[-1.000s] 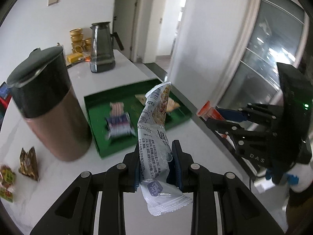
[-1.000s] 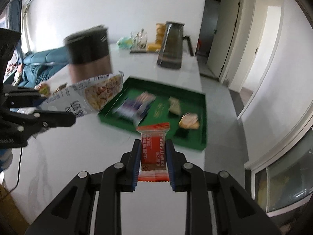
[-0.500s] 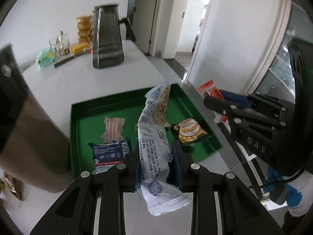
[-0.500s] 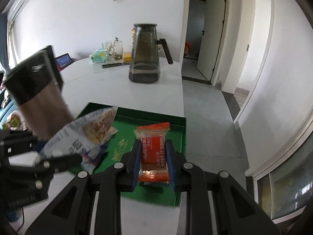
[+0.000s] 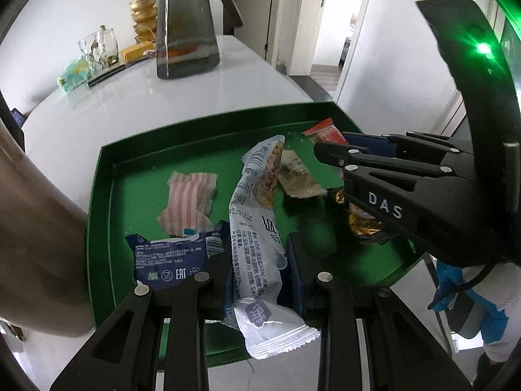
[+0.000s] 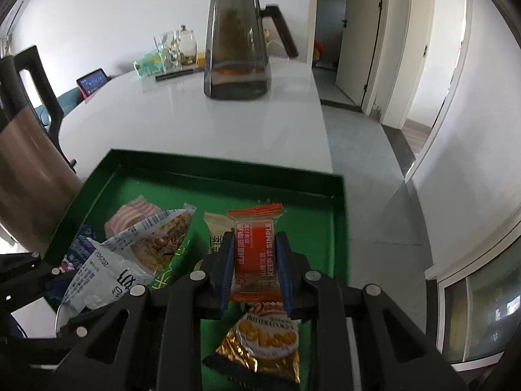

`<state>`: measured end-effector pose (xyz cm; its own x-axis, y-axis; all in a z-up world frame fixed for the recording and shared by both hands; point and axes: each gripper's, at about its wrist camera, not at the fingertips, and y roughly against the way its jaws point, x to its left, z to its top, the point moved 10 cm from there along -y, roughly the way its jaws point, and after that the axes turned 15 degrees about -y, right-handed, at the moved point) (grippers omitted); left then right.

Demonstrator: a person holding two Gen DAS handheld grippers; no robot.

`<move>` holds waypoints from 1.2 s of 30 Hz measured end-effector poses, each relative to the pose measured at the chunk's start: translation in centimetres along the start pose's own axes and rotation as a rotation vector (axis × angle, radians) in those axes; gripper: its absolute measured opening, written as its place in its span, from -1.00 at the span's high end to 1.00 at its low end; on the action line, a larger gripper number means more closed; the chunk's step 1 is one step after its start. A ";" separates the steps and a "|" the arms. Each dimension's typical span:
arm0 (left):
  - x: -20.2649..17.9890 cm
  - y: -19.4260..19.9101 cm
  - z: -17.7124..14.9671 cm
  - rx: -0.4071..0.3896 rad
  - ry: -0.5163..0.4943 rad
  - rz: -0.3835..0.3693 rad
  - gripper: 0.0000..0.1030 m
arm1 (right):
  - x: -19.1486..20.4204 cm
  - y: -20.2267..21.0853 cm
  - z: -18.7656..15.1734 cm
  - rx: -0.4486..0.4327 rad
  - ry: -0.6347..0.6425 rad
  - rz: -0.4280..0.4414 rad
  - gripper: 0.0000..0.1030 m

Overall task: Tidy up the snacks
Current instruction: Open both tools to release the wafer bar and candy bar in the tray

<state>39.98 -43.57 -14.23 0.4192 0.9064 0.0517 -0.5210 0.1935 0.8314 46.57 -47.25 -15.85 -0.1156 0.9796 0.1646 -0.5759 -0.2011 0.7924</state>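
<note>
My left gripper (image 5: 260, 260) is shut on a long white-and-blue snack packet (image 5: 257, 228) and holds it over the green tray (image 5: 107, 163). My right gripper (image 6: 255, 260) is shut on an orange-red snack packet (image 6: 255, 251) above the tray's (image 6: 335, 215) right half; that packet's tip also shows in the left wrist view (image 5: 322, 132). In the tray lie a pink striped packet (image 5: 190, 202), a dark blue packet (image 5: 172, 260), a beige packet (image 5: 298, 176) and a gold biscuit packet (image 6: 263, 342). The white packet also shows in the right wrist view (image 6: 130, 260).
A brown-and-black thermos jug (image 6: 26, 163) stands just left of the tray. A dark glass pitcher (image 6: 236, 42) stands further back on the white table (image 6: 195, 120), with glass jars (image 6: 179, 49) and gold bowls (image 5: 143, 16) behind. The table's right edge drops to the floor (image 6: 358, 150).
Both grippers have moved forward and down over the green tray, each still holding its packet. The tray and pitcher now look much closer.
</note>
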 end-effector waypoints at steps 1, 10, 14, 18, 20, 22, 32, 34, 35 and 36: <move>0.0 -0.1 0.0 0.004 0.001 -0.001 0.53 | -0.1 -0.3 -0.1 0.007 -0.001 -0.002 1.00; 0.0 -0.6 0.2 0.002 -0.011 0.015 0.53 | -0.6 -1.5 -1.0 0.034 -0.021 -0.002 1.00; 0.3 -1.1 -0.4 0.020 -0.003 0.012 0.52 | -0.4 -2.0 -1.2 0.042 -0.022 0.002 1.00; 0.2 -1.1 -0.4 0.012 -0.014 0.021 0.52 | -0.5 -2.0 -1.4 0.040 -0.023 0.005 1.00; 0.2 -1.1 -0.2 0.011 -0.015 0.020 0.52 | -0.4 -2.1 -1.5 0.039 -0.020 0.003 0.99; 0.2 -1.2 -0.3 0.013 -0.017 0.023 0.52 | -0.4 -2.0 -1.5 0.039 -0.016 0.000 0.70; 0.4 -0.1 0.1 -0.012 -0.026 0.058 0.34 | 0.1 -1.1 -1.4 0.023 -0.008 -0.001 -0.35; 0.5 0.3 0.2 -0.022 -0.024 0.067 0.31 | 0.2 -0.8 -1.3 0.017 -0.009 -0.001 -0.39; 0.5 0.5 0.3 -0.026 -0.024 0.069 0.31 | 0.2 -0.6 -1.2 0.013 -0.010 -0.001 -0.42; 0.5 0.7 0.4 -0.029 -0.026 0.072 0.29 | 0.2 -0.4 -1.1 0.008 -0.011 -0.002 -0.63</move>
<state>40.14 -43.15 -13.42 0.3988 0.9084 0.1253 -0.5715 0.1394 0.8087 45.85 -47.02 -16.78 -0.1051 0.9800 0.1692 -0.5696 -0.1988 0.7975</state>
